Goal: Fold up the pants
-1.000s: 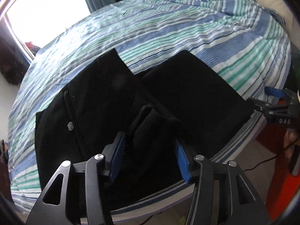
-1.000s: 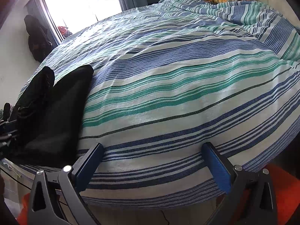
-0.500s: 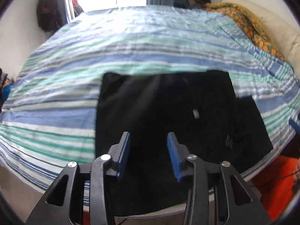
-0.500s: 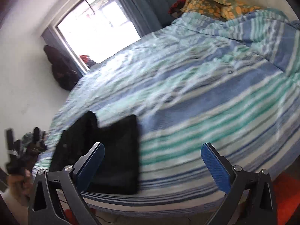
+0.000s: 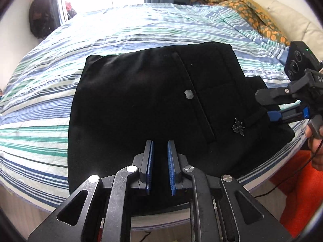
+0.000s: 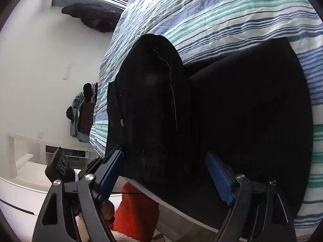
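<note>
Black woven cloth, soft and limp — the pants should handle as a light, floppy thing that sags wherever it is not held, so a pinch at a hem, the waistband or a folded corner looks the safest hold, not the slack middle. They lie folded into a thick block at the near edge of the bed, on the striped sheet, with a smaller layer poking out on the right side. A back pocket seam runs across the top layer, a pale button sits beside it, and a small grey embroidered emblem marks the cloth lower right. The fabric is matte and shows few creases.

The left gripper hovers over the near edge of the pants, its blue pads drawn close with only a narrow gap, nothing between them. The right gripper is spread wide, low at the right end of the block; its pads straddle the cloth there, though I cannot tell whether they touch it.

Beyond lie an orange patterned blanket, curtains and a bright window; orange cloth lies on the floor by the bed.
</note>
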Demonstrator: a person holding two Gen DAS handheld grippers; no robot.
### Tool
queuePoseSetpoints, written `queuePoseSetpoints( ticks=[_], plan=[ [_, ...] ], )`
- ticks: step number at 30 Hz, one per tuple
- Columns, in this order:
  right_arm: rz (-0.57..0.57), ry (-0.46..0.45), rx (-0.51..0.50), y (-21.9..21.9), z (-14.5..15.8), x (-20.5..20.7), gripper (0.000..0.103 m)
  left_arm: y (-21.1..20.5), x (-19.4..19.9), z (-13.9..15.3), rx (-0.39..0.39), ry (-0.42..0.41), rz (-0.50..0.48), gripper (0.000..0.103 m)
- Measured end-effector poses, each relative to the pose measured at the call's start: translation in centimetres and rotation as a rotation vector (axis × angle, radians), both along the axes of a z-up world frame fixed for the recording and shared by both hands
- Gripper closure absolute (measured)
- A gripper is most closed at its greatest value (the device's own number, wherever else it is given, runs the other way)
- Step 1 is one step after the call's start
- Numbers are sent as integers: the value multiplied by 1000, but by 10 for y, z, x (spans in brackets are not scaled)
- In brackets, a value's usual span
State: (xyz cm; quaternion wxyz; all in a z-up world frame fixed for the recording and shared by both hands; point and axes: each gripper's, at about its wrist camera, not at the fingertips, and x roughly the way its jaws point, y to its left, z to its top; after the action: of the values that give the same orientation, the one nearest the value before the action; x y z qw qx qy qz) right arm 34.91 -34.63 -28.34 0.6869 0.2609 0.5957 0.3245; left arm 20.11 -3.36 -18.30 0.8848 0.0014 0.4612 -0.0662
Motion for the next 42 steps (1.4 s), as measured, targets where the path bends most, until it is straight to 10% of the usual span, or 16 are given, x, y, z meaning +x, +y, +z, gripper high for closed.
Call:
queuePoseSetpoints(
  ticks=[3,5,10,14,25,42],
  plan=[
    [40,-24,-70,17,-1,2,31,0,-1,-2,5,-7,-1,91],
    [60,-64,-159,24,3,1,66,0,-1,-2,9,-7,-1,91],
    [94,-170,-214,37,26,-11,75,-4,2,8,70,-3,9,75],
    [106,-253,-172,40,54,-23,77,6,2,39,9,-25,29,42],
    [18,-286,-5,5,101,-40,81,21,-11,113,-86,-166,64,33],
    [-197,-46,-82,-85,21,-51,74,-28,-3,66,20,-48,-23,33]
  ],
)
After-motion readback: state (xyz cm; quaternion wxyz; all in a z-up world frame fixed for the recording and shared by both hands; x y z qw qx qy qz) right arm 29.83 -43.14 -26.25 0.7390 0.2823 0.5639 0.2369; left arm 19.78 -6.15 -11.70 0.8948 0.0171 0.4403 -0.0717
